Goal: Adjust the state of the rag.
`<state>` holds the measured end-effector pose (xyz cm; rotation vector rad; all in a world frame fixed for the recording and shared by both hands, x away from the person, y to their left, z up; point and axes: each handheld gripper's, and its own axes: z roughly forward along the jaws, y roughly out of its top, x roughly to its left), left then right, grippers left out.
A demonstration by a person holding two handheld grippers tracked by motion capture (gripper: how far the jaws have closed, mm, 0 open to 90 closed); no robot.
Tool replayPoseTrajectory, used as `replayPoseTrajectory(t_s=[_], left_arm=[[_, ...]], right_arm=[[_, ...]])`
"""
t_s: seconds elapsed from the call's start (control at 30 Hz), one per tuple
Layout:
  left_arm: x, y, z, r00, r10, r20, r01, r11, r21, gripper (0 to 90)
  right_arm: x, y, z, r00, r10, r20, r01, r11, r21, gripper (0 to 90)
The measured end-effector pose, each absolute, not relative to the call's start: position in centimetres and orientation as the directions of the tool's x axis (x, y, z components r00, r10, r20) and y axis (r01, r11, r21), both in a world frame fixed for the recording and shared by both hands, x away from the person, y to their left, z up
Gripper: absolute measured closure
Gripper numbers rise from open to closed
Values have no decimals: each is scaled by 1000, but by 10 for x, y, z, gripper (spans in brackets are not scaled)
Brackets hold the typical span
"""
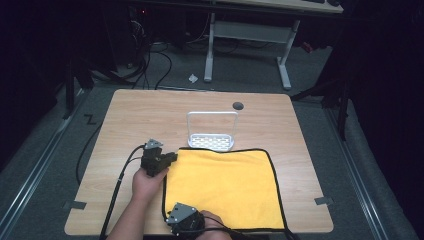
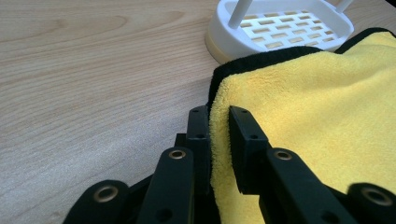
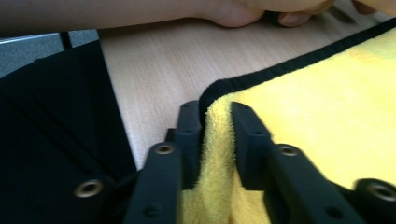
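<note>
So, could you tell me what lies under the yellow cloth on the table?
The yellow cloth lies flat on the wooden table, with no bulge suggesting anything beneath. Its far edge touches or slightly overlaps the white rack. The covered tabletop itself is hidden.

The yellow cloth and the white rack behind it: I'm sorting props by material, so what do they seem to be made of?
The yellow cloth with black edging looks like plush microfibre or terry: its surface is matte and fuzzy, and it bunches softly between the jaws of the left hand-held gripper. The white slotted rack with a hoop handle seems to be moulded plastic, smooth and slightly glossy.
</note>
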<state>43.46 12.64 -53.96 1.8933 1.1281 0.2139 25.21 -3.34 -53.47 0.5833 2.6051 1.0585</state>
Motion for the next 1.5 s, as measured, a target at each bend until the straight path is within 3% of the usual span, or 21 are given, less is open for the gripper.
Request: replayPoseTrajectory(t_s=[0.4, 0.63, 0.9, 1.27, 1.5], left_arm=[[433, 126, -537, 554, 785, -276, 620, -168, 766, 798], [423, 134, -536, 485, 780, -396, 651, -20, 759, 807], [407, 159, -533, 418, 805, -421, 652, 57, 756, 809], [369, 238, -500, 306, 854, -420, 591, 176, 787, 816], [370, 219, -484, 339, 857, -388, 570, 141, 810, 826]], right_arm=[[255, -58, -501, -858, 499, -121, 211, 558, 803, 822], [251, -67, -483, -852, 512, -113, 189, 501, 845, 821], [240, -41, -482, -881, 453, -137, 142, 528, 837, 820], [224, 16, -471, -926, 340, -162, 46, 529, 847, 820], [228, 0, -465, -912, 380, -156, 63, 505, 861, 818]])
